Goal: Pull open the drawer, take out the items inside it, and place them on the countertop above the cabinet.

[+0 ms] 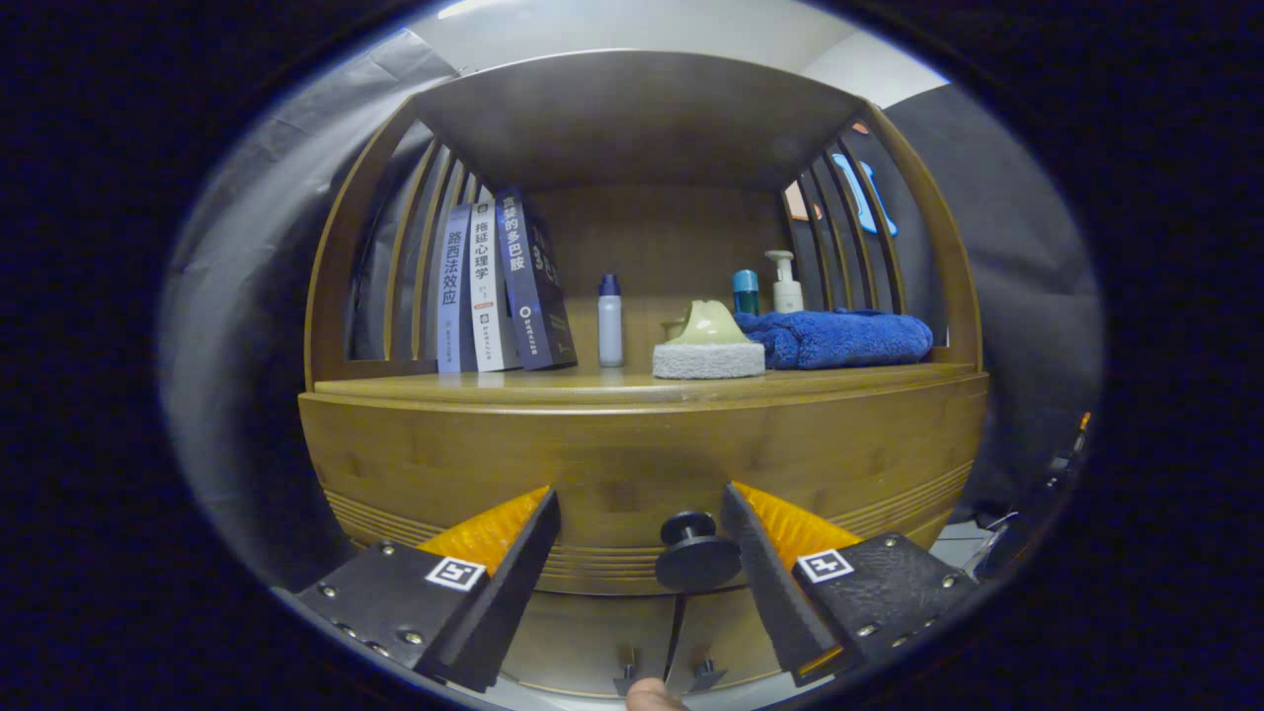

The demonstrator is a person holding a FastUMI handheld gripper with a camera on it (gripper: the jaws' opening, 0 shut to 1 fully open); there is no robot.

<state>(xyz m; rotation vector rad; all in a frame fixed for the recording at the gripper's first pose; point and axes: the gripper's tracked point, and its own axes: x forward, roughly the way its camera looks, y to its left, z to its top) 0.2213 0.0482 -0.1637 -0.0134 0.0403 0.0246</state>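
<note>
Gripper view looks straight at a small wooden cabinet with a shelf on top. The gripper has its two fingers spread wide apart, and they hold nothing. A round dark knob sticks out of the drawer front. It sits between the fingers, much closer to the right finger, maybe just touching it, but I cannot tell for sure. The drawer looks closed, so the things inside it are hidden. The knob looks hard and smooth, with a thin neck behind its round cap. That neck seems the best place to grab, so the fingers do not slip off when pulling. The drawer is wood, so it may feel a bit heavy and stiff at first. A slow, straight pull would be safest. On the countertop above stand three books, a small bottle, a scrub sponge with a handle, a folded blue towel and a pump bottle. There is free space near the front edge for new things.
</note>
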